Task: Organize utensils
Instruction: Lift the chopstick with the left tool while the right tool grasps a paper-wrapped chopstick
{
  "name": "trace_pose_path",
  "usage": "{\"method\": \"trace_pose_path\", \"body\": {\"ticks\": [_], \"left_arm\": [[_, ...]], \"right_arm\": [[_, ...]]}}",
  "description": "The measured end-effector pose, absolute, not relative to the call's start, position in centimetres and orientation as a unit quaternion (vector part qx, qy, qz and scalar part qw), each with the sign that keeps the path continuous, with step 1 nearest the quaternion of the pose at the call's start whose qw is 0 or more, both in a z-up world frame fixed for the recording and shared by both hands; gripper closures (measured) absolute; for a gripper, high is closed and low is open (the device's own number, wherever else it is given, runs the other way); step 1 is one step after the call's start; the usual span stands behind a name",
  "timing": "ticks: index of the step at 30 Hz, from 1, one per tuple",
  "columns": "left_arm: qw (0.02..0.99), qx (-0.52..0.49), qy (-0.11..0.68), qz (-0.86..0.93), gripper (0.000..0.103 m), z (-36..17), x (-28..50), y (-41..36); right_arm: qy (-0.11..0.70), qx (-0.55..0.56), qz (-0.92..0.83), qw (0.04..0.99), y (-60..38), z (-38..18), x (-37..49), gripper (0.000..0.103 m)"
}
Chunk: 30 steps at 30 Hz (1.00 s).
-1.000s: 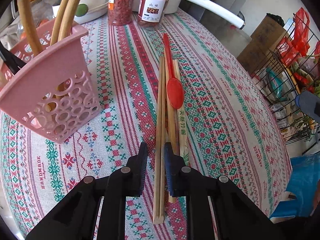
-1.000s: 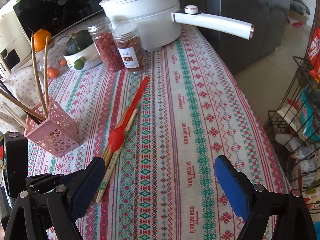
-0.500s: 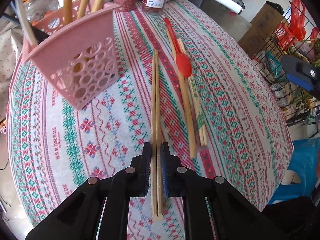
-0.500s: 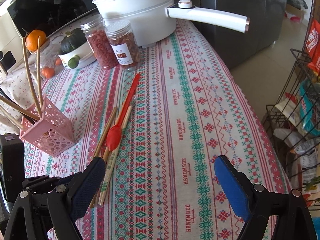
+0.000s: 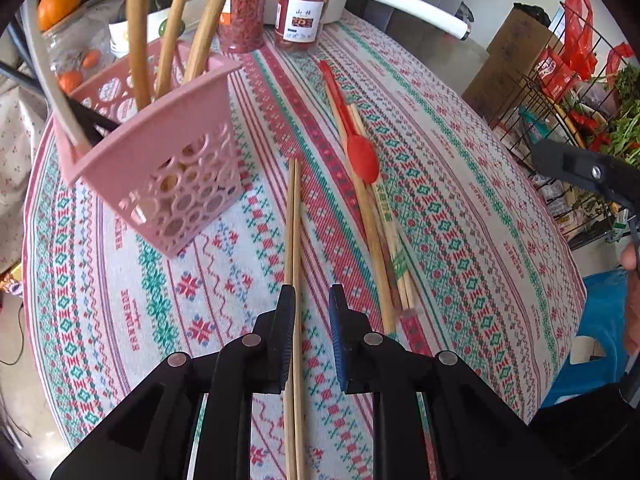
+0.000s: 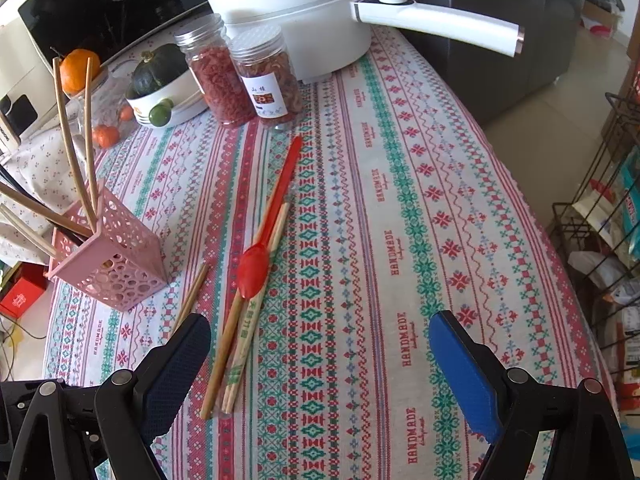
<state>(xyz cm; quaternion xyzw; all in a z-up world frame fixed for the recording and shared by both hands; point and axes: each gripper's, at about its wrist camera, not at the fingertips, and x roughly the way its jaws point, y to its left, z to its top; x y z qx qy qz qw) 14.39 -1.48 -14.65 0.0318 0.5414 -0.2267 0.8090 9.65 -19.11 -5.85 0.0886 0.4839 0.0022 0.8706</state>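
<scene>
Desk (image 6: 440,168): patterned cloth, carrying everything.
Holder (image 5: 168,168): pink, at left, already full of sticks.
Spoon (image 5: 362,156): red, lying on the remaining chopsticks.
Pair (image 5: 292,240): chopsticks pulled away from that pile, now beside the holder.
Left tool (image 5: 311,312): half a second ago clamped on the pair, now parted; pair against the left finger.
Right tool (image 6: 320,340): wide apart, empty.
Meaning: likely regripping before loading.

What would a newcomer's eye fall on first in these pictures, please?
Probably the red spoon, lying mid-table across a loose bundle of chopsticks on the patterned cloth. Next, the pink holder at the left, with chopsticks standing in it. Then the left gripper, its jaws slightly apart around one chopstick pair, while the right gripper hangs wide open.
</scene>
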Motion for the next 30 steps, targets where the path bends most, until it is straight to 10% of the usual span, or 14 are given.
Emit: {"method": "trace_pose_path", "body": {"ticks": [21, 30], "left_arm": [[0.808, 0.067, 0.532, -0.244, 0.094, -13.9, 12.5, 0.4], [0.809, 0.042, 0.520, -0.270, 0.094, -11.3, 9.6, 4.0]], "right_arm": [[0.532, 0.121, -0.036, 0.838, -20.4, -9.8, 12.5, 0.012], [0.578, 0.154, -0.020, 0.801, -18.2, -13.5, 15.8, 0.044]]}}
